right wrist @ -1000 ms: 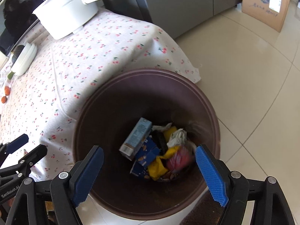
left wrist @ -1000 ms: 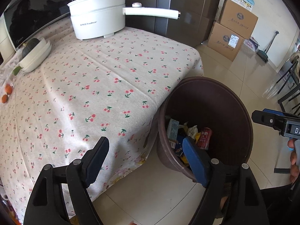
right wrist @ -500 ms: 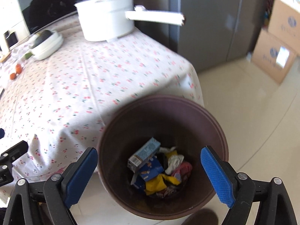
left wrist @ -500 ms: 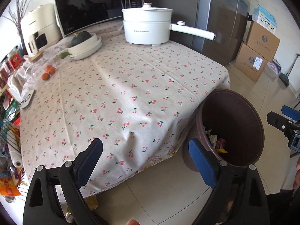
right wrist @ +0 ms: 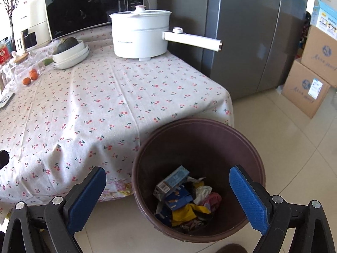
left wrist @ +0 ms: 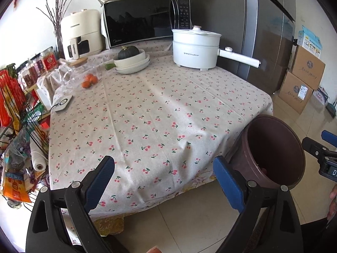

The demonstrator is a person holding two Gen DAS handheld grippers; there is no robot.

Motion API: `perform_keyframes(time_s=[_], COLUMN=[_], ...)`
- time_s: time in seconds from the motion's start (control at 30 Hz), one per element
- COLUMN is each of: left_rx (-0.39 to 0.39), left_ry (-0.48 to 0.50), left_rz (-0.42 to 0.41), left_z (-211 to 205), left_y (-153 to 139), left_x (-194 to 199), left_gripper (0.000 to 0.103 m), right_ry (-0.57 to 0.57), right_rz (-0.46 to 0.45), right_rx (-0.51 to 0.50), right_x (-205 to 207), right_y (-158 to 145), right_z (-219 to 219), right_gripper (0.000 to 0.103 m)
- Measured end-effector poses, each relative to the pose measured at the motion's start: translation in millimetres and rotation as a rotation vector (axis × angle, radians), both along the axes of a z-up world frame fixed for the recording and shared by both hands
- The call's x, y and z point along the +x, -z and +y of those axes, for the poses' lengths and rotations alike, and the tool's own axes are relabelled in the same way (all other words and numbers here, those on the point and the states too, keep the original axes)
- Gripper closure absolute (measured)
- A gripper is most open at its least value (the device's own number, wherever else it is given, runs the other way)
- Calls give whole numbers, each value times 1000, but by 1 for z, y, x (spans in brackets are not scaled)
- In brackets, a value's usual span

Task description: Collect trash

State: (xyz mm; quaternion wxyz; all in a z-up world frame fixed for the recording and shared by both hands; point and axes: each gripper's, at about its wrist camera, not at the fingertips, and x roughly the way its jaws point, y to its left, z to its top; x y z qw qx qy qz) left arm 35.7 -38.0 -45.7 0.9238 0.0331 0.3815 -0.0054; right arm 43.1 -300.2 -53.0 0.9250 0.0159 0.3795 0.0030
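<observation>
Both empty: left hand-held gripper (left wrist: 163, 177) and right hand-held gripper (right wrist: 167, 191), jaws just widened. Above trash bin (right wrist: 248, 147). "Midea" on microwave (left wrist: 145, 19).

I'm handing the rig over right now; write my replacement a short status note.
Left gripper: open, empty, over the table's near edge.
Right gripper: open, empty, above the bin. Both jaws have just been opening.
Round brown plastic bin stands on the floor at the table corner, holding cartons and wrappers.
Cherry-print tablecloth: no loose trash visible.
Left: check for remaining trash; otherwise done.
</observation>
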Motion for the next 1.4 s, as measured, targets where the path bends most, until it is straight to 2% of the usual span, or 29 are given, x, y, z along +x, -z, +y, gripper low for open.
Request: perform_keyframes(time_s=[0.43,1.4], left_rx=[-9,-10], left_ry=[-10,7], left_rz=[-2,-4], left_z=[4,-8], left_y=[-3,-4], left_x=[2,0], left_gripper=[7,7], right_ry=[-30,-19], right_rz=[-19,-9], right_rx=[-23,-18], right_x=[2,3], right_y=[0,3], right_z=[16,11], right_gripper=[4,4])
